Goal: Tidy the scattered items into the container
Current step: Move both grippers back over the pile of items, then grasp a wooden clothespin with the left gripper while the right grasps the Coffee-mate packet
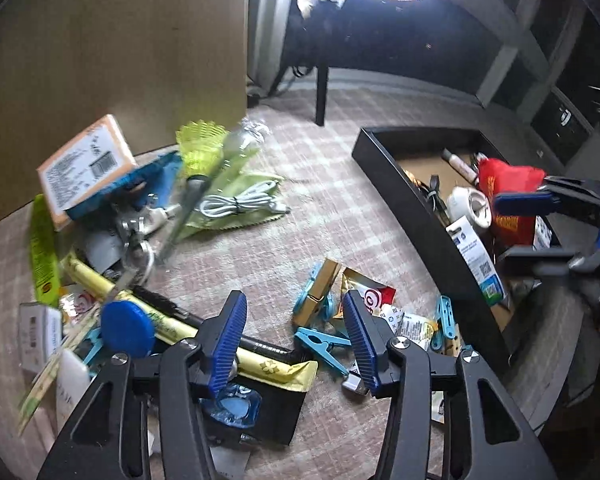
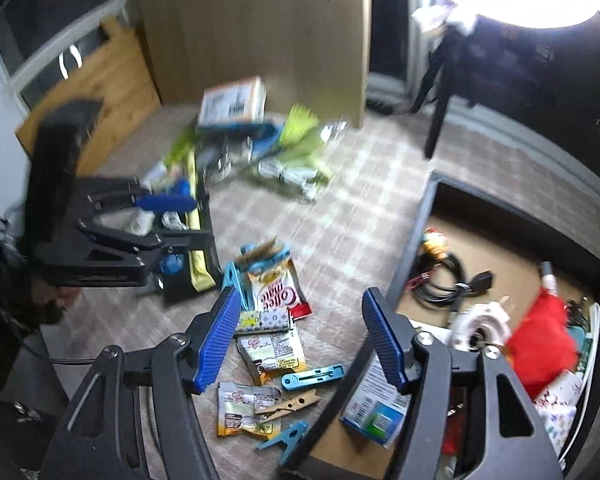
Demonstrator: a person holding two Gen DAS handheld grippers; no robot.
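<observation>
Both claws stand spread and empty: the right gripper (image 2: 296, 336) hangs directly over the yellow-and-white paper sachet (image 2: 270, 350) at lower centre, long axis crosswise, the black rectangular tray (image 2: 414, 236) just right.

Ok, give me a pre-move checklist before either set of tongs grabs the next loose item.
1. Left tongs empty: ok, open, nothing between the pads.
2. Right tongs empty: ok, open over the sachets.
3. Target in reach of the right tongs: ok, the Coffee-mate sachet and blue clothespeg lie loose on the tablecloth.
4. Container has room: ok, bare cardboard floor shows beside the black cable.
5. Tongs clear of each other: ok, apart in both views.
6. Picture sharp enough to aim: not ok, the right wrist view is motion-blurred.
</observation>
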